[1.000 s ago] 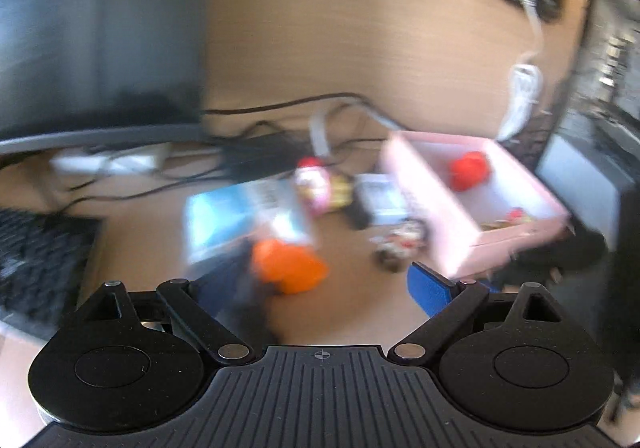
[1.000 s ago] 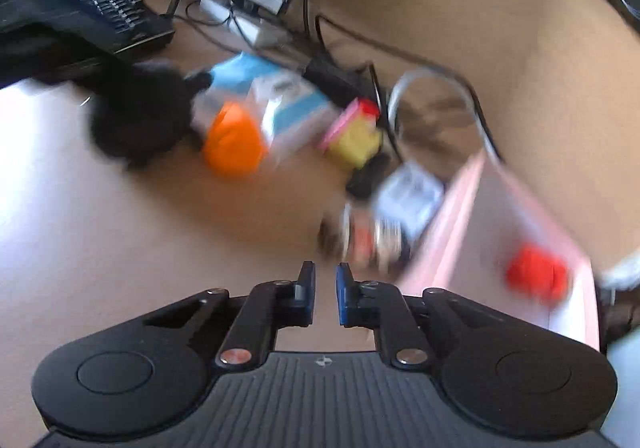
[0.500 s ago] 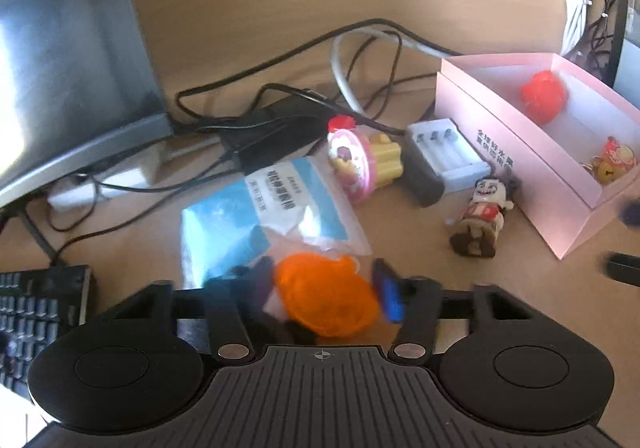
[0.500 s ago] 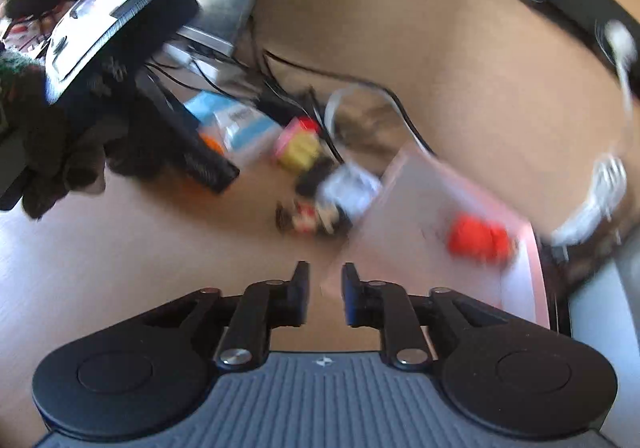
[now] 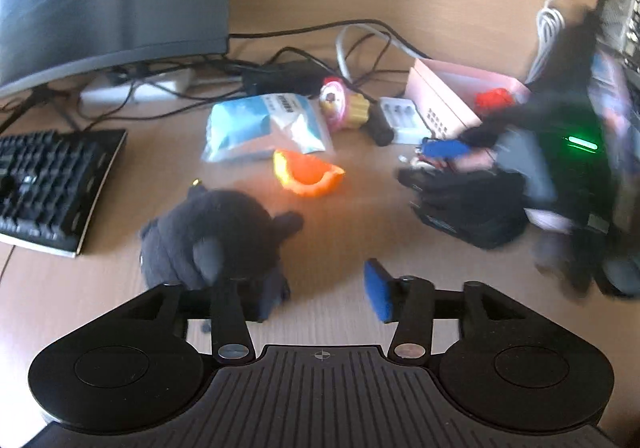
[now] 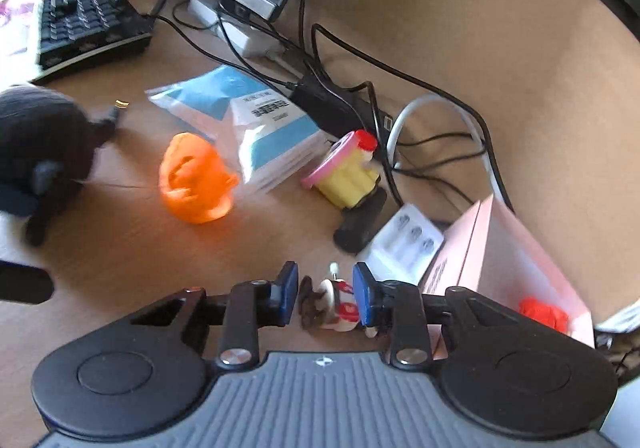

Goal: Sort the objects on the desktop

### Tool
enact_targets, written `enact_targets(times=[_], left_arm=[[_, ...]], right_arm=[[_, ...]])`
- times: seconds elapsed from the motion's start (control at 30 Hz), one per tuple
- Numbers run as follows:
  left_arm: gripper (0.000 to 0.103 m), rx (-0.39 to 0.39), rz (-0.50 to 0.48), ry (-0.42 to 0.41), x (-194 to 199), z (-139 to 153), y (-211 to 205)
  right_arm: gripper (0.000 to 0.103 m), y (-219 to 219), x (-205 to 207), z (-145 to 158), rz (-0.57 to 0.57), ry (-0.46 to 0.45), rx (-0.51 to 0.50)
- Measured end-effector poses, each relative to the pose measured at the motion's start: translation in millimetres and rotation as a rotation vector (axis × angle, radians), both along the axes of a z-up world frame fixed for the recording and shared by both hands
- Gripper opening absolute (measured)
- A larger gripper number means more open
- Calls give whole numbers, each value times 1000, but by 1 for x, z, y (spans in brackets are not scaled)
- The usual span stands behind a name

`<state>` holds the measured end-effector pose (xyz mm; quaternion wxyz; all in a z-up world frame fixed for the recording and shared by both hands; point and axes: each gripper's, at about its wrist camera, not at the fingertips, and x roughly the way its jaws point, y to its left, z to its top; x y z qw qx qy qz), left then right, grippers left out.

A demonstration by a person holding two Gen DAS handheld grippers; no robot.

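Pink box point(image 6: 516, 252) already held a red toy point(image 6: 544, 312); my right gripper point(image 6: 326, 294) straddled the figurine point(image 6: 328, 304), jaws unclosed; my left gripper point(image 5: 320, 288) gaped empty; orange toy point(image 6: 196, 178), cupcake point(image 6: 346, 174), packet point(image 6: 256, 120) remained.

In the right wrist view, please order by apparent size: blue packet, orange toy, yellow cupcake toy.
1. blue packet
2. orange toy
3. yellow cupcake toy

The orange toy lies somewhat nearer the camera, so ranks two and three are unsure.

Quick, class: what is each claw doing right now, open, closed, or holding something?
Left claw: open, holding nothing; a dark plush toy lies by its left finger.
Right claw: open around the small figurine, not yet clamped.
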<state>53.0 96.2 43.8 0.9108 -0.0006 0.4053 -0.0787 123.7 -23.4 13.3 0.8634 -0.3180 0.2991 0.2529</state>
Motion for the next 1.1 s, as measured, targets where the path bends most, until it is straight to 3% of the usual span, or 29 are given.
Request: enact_targets(times=[0.07, 0.17, 0.23, 0.3, 0.37, 0.47, 0.6, 0.67, 0.87, 0.9, 0.97, 1.03, 1.1], left_arm=[[54, -1, 19, -1, -1, 1, 1], [65, -3, 6, -12, -2, 4, -2], [70, 8, -12, -12, -3, 5, -4], [74, 26, -25, -15, -6, 7, -4], [80, 26, -31, -32, -14, 13, -1], [89, 29, -22, -83, -33, 23, 6], [94, 17, 41, -119, -49, 29, 21], [94, -4, 68, -115, -52, 28, 30], [95, -4, 131, -80, -56, 22, 62], [95, -8, 137, -76, -56, 21, 67], [95, -11, 146, -67, -53, 20, 73], [95, -13, 142, -74, -50, 20, 74], [96, -21, 127, -87, -45, 21, 71]], right_arm=[[29, -16, -16, 5, -8, 40, 46], [29, -48, -40, 9, -47, 148, 124], [29, -62, -60, 15, -37, 136, 160], [33, -60, -70, 22, -40, 67, 149], [36, -52, -60, 26, -79, 43, 174], [36, -36, -37, 27, -157, 85, 235], [56, -28, -5, 19, -375, 212, 363], [57, -26, 6, 13, -462, 240, 406], [58, 0, 28, -7, -563, 163, 379], [56, 4, 32, -10, -555, 166, 379], [40, 10, 33, -15, -505, 139, 353], [11, 11, 27, -15, -451, 122, 337], [6, 2, 19, -14, -405, 142, 334]])
